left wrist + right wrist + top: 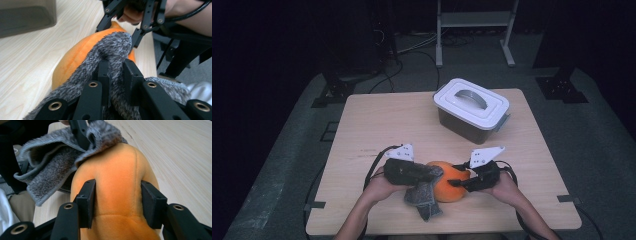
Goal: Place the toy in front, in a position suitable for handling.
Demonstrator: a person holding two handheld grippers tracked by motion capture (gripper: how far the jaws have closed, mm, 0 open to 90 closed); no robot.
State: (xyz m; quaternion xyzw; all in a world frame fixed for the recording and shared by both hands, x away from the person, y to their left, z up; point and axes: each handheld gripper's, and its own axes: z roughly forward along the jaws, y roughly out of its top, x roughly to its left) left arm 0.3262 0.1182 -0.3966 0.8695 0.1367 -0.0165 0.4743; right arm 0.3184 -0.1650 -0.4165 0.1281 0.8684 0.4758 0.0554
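Both forearms reached in from below. The left tool (424, 174) was clamped shut; the right tool (462, 181) stood half-closed.

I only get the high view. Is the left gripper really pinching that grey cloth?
Observer: Yes. The left gripper has its jaws shut on a fold of the cloth.
Operator: Has the right one got the orange thing?
Observer: Yes. The right gripper squeezes the pumpkin from both sides.
Operator: Is it a real pumpkin?
Observer: It looks like a plush one: fuzzy, with a stitched seam running down it.
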